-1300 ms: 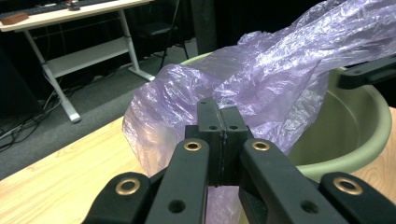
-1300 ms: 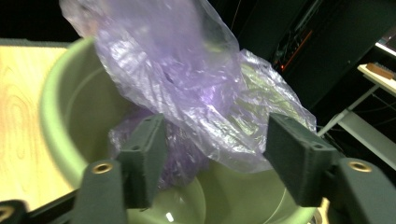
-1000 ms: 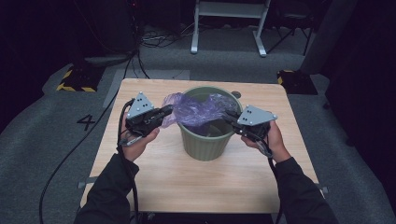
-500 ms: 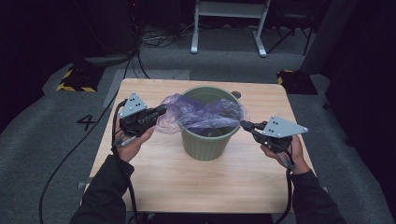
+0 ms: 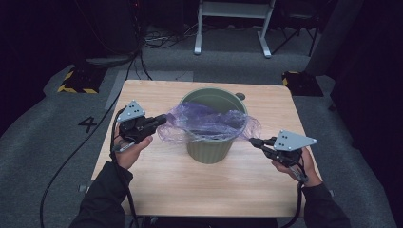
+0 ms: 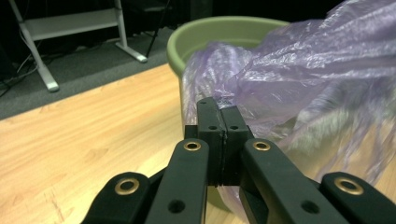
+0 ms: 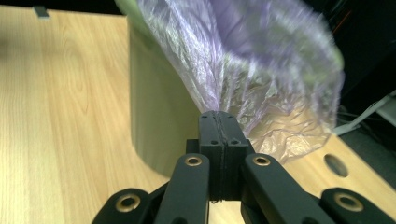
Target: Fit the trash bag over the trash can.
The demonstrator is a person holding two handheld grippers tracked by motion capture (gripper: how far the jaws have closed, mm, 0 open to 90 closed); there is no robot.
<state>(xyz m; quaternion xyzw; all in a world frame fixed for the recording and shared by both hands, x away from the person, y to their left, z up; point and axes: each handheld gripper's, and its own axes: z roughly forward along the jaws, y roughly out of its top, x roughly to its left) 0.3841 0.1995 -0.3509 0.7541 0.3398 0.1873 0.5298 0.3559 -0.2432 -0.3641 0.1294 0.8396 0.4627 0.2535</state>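
A green bin point(image 5: 211, 126) is seen standing upright near the centre of the wooden table point(image 5: 190, 190), slightly toward the upper half of the high view. A thin purple bag point(image 5: 204, 121) is draped across its mouth, part sagging inside and part spilling over the rim at the left and right of the frame. The left gripper point(image 5: 160, 120), at centre left of the high view, is held level with the rim, just beside the bin; in the left gripper view its jaws are pressed fully together with a fold of the bag point(image 6: 280, 79) caught at their tips point(image 6: 220, 106). The right gripper point(image 5: 254, 142), at lower right of the bin, is held lower and a little farther out; in the right gripper view its jaws are likewise closed flat on the bag point(image 7: 243, 70), whose film fans upward from the pinch point(image 7: 219, 116). The bag's edge is gripped on opposite sides, apparently so that the film can be pulled apart and its opening spread wide over the rim. Tension is suggested by the taut pleats running from each pinch. The bin point(image 7: 159, 116) is left free-standing, unsupported by either hand. It is judged that lining is under way but unfinished: the rim point(image 6: 219, 28) at the far side is bare, with no film folded over it. Tearing of the thin film at the pinches, or tipping of the bin, is judged possible if the pull is uneven.
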